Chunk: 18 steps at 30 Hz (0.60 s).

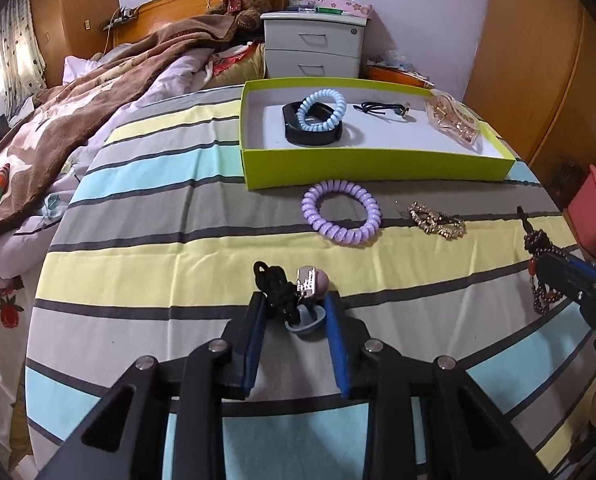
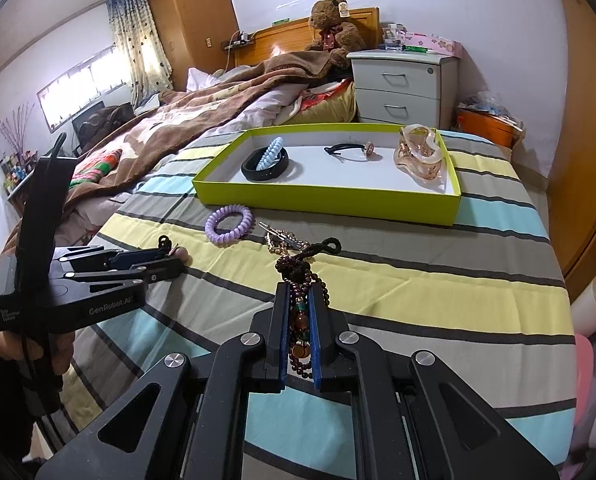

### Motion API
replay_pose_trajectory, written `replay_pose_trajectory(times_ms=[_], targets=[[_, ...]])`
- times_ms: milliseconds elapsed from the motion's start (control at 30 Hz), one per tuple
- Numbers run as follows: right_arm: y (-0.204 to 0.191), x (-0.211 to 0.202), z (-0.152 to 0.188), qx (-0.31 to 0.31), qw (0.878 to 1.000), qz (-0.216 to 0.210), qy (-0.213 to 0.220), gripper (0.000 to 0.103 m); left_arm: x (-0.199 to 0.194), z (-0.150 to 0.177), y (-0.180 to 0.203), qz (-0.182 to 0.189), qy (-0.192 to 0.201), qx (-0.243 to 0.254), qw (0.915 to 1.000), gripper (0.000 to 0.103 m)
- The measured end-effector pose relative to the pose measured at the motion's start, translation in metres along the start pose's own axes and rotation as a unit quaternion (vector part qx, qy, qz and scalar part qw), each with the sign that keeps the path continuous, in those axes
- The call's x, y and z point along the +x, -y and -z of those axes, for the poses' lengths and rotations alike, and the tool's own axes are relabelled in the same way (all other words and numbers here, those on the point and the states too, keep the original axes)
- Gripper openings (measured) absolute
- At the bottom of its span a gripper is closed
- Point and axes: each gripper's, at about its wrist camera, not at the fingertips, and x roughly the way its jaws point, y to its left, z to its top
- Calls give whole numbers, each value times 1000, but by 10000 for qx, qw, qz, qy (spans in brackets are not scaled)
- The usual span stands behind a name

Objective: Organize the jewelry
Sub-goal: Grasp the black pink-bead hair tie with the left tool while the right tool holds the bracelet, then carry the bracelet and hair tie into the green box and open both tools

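1. Though the left wrist view is crowded at its lower edge, the left gripper (image 1: 296,312) is plain: its blue-padded jaws stand part open around a small bundle on the striped bedsheet (image 1: 146,264), made of a black knotted cord (image 1: 276,290), a pale pink bead with a silvery tag (image 1: 313,280) and a light blue ring-shaped piece (image 1: 305,322). Whether the pads press on it I cannot tell.
2. I judge this bundle light, limp and loose; closing on the knotted cord beside the bead should gather it best, since the bead is smooth and may slip out.
3. Farther on in this view lie a lilac spiral plastic hair tie (image 1: 341,211) and a gold-coloured beaded hair clip (image 1: 435,220) on the sheet, just short of the shallow lime-green cardboard box (image 1: 377,168). Inside are a pale blue spiral tie (image 1: 321,110) leaning on a black band (image 1: 311,132), a thin black hair elastic (image 1: 383,109) and a clear amber claw clip (image 1: 453,120).
4. From the right wrist view, the right gripper (image 2: 299,300) is clamped tight on a dark reddish-brown beaded bracelet with orange and teal beads (image 2: 299,320), whose black cord loop (image 2: 323,246) trails forward.
5. That strand looks heavy for its size, floppy and prone to swing; a grip mid-strand seems sound.
6. Here the left gripper (image 2: 170,254) shows side-on, low over the sheet, with the box (image 2: 317,200) well beyond.
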Motion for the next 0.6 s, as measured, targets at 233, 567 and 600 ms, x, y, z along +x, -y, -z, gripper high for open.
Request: replay_pose_trajectory(times_ms=[233,567,600], targets=[[1,-1,-1,32,10000,20,47,9,-4,1,-9,158,44,-221,9996,28],[-1,-4,-11,-4,9999,66,146,8,-17,-9,-6,314,214,-238,9990,28],[-1,-5,-13,-3,9998,77,166,8,-18,-11,-5,324,229,-228,9990,28]])
